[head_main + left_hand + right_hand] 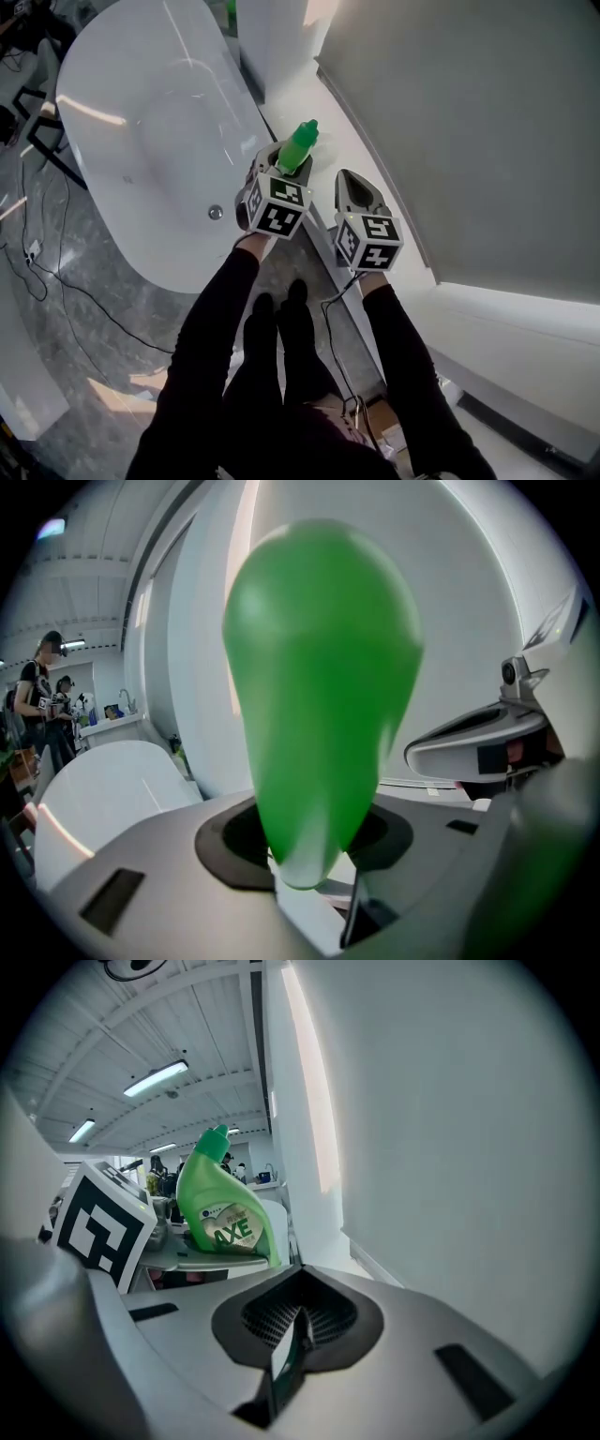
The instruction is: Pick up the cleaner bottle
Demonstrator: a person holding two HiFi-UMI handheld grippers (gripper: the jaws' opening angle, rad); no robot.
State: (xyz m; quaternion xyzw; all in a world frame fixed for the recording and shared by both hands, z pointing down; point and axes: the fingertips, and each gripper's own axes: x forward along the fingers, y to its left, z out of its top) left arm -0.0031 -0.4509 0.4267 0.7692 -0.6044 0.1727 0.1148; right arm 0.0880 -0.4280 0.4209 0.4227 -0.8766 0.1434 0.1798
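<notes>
Glossy green cleaner bottle (300,146) gripped by left gripper (288,162), smooth oval bathtub (141,122)

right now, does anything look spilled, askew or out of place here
Nothing stands out. The green cleaner bottle sits clamped in the left gripper, with no spill visible on it or in the white bathtub. The right gripper has its jaws together, empty.

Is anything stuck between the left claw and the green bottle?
No, nothing is in the way. The left claw is already clamped on the green cleaner bottle. The right claw sits beside it, shut and empty.
</notes>
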